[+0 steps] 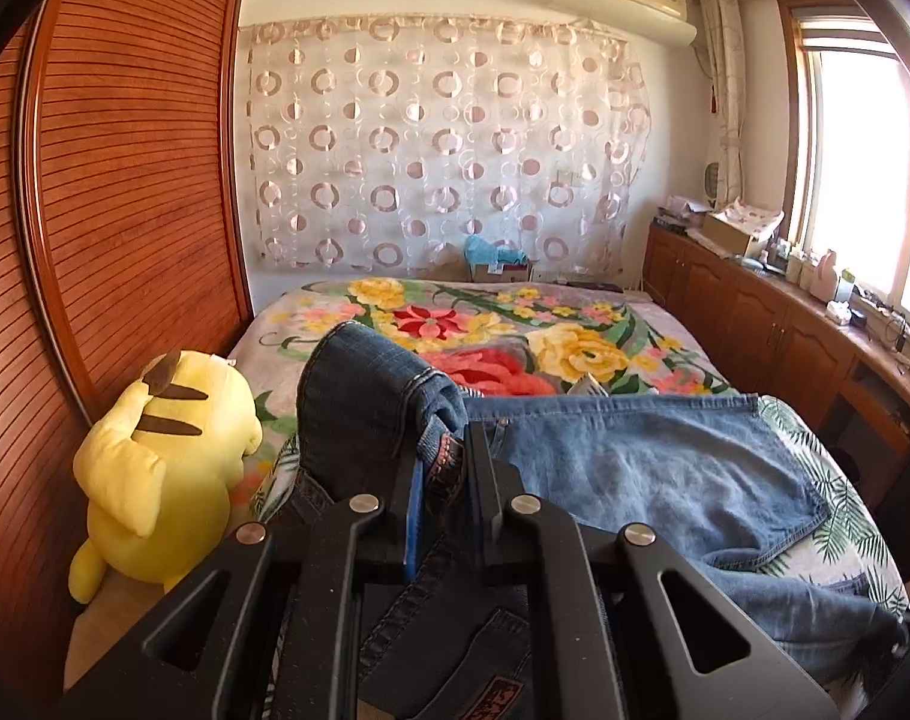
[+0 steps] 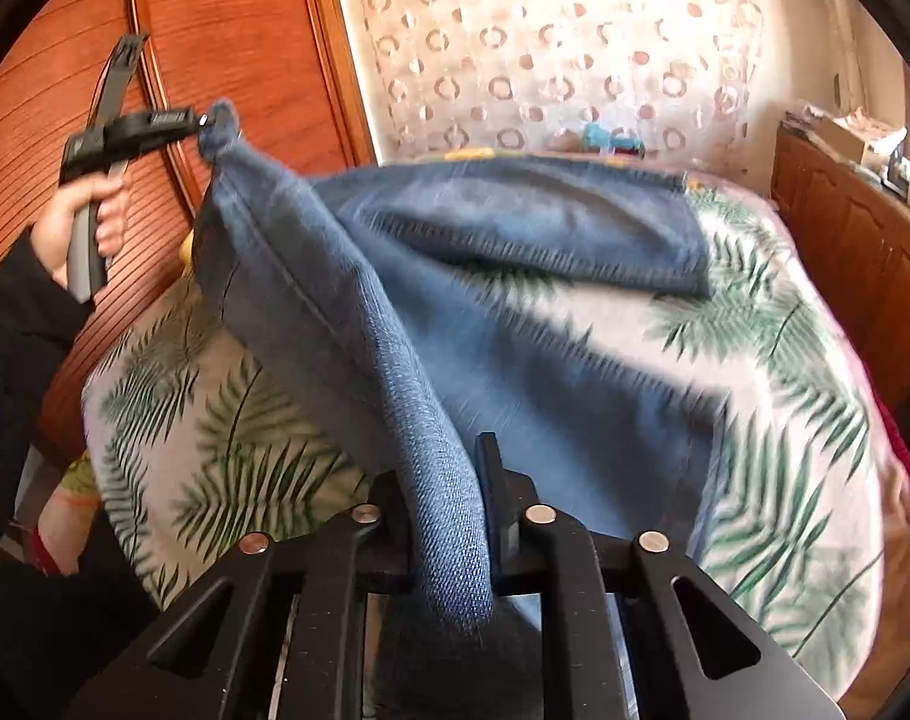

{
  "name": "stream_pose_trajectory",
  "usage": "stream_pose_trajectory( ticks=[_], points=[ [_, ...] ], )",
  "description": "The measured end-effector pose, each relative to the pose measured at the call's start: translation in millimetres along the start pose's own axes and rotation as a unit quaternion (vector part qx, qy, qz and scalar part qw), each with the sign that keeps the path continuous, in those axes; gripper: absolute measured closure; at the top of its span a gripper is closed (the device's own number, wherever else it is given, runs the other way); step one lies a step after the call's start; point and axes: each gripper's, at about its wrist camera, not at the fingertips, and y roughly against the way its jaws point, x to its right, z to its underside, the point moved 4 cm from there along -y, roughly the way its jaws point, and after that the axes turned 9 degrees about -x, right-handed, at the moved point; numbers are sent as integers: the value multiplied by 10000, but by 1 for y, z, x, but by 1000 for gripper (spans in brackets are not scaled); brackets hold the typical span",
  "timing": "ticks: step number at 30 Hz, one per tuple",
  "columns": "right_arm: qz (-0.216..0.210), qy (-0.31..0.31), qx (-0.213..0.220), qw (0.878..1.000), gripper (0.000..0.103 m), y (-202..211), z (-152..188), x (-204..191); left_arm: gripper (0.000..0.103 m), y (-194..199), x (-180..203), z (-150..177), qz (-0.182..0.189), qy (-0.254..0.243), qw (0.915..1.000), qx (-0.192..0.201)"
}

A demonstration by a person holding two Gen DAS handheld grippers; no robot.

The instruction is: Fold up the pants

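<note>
You had the blue denim pants (image 1: 652, 468) held up by 2 grippers over the bed with the white leaf-print sheet (image 2: 772, 396). Your left black two-finger gripper (image 1: 441, 468) was squeezed tight on a thick bunch of dark denim at the waist end, with a patterned band caught between its jaws. Your right black two-finger gripper (image 2: 446, 516) was pinched tight on a folded edge of the same pants.

In the right wrist view, the held edge ran like a tight line from your right gripper up and to the left, to your left gripper. That line was the long way of the fold. The left end was high, near the brown slatted wooden wardrobe door (image 2: 227, 18). The right end was lower and closer to you. The rest of the pants hung down from that line and lay flat on the bed, away from you, with 1 leg stretched to the right.

The next move likely means carrying both ends the same way over the flat part.

There was open bed ahead and to the right. On the left it was tight: the yellow plush toy (image 1: 167, 468) sat just beside the pants, against the wardrobe. The brown wooden cabinets (image 1: 754, 312) ran along the right side of the bed.
</note>
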Motion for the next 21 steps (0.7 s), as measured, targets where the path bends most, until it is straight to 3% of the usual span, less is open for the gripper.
stream_pose_trajectory(
  ticks=[9,21],
  points=[
    [254,306,481,9981,93,31,-59,16,90,-5,-18,-25,13,174,9997,167],
    [673,671,702,9930,93,13,-142,26,90,-47,-38,-52,5,362,9993,81]
  ],
)
